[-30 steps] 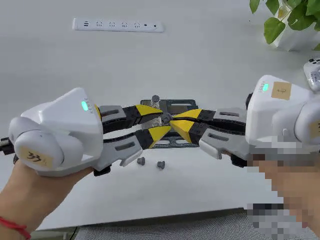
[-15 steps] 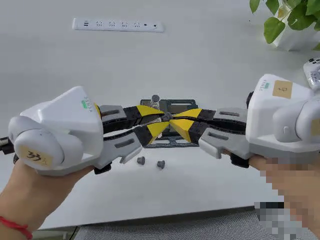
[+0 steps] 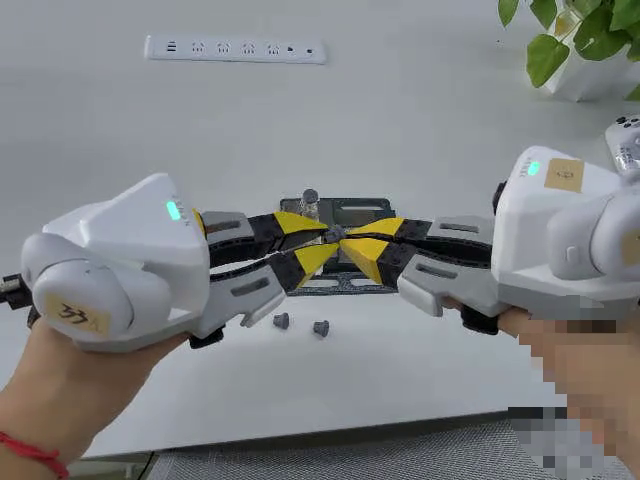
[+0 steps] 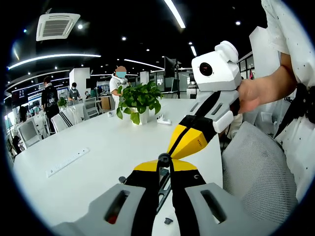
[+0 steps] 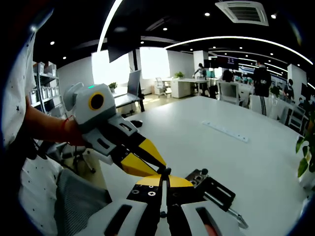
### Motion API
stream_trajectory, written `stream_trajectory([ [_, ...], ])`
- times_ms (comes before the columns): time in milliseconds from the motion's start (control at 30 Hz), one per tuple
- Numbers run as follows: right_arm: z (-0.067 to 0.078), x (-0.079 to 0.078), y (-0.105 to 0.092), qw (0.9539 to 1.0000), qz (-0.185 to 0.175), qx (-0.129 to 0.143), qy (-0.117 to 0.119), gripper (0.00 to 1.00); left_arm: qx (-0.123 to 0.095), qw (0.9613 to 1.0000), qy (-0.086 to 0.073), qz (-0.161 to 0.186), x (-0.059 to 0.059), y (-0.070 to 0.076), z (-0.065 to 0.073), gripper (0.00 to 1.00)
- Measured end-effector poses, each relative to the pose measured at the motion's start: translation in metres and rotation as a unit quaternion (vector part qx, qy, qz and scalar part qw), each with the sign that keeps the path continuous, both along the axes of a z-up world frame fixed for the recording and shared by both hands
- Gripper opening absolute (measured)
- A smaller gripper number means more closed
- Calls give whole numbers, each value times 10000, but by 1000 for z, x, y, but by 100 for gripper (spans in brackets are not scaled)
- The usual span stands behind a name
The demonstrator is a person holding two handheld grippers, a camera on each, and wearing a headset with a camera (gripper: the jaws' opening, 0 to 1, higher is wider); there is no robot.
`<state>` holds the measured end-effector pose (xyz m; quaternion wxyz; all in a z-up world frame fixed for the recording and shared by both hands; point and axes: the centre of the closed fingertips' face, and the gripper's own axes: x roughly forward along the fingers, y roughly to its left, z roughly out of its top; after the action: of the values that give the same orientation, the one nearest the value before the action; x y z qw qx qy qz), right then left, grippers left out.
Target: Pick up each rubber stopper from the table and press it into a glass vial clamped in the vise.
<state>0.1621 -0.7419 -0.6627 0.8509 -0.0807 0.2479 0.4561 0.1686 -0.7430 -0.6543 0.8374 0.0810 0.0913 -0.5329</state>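
Nearest to the person, the left hand-held gripper [image 3: 328, 240] and the right hand-held gripper [image 3: 345, 242] are meeting tip to tip above the counter [image 3: 420, 120], both with the jaws clenched together. A small dark piece is sitting where the tips are touching, but I cannot tell if it is a stopper, or which side is gripping it. A little farther, one rubber stopper [image 3: 282, 321] and a second rubber stopper [image 3: 321, 327] are lying loose on the counter, near each other. Behind them the vise [image 3: 362, 210] is holding a glass vial [image 3: 311, 208] upright, seemingly capped already. Far back, a power strip [image 3: 235, 48] and a potted plant [image 3: 570, 35] are resting. I am judging that if the tips are pushing against each other, the small piece may be squeezed out, dropping and rolling away, or a jaw may be knocking the vial.
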Motion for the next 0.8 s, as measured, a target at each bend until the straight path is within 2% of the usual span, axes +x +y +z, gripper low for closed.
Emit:
stream_trajectory([
  [33,0,-1,0,10000,22,-7,-6,0,-5,10000,42,-6,-1,0,0,4],
  [533,3,-2,-1,9997,187,149,44,0,-63,9998,141,-121,-2,1,4,4],
  [800,13,-3,-7,9992,368,171,-61,2,-184,9994,179,-244,-4,1,11,4],
])
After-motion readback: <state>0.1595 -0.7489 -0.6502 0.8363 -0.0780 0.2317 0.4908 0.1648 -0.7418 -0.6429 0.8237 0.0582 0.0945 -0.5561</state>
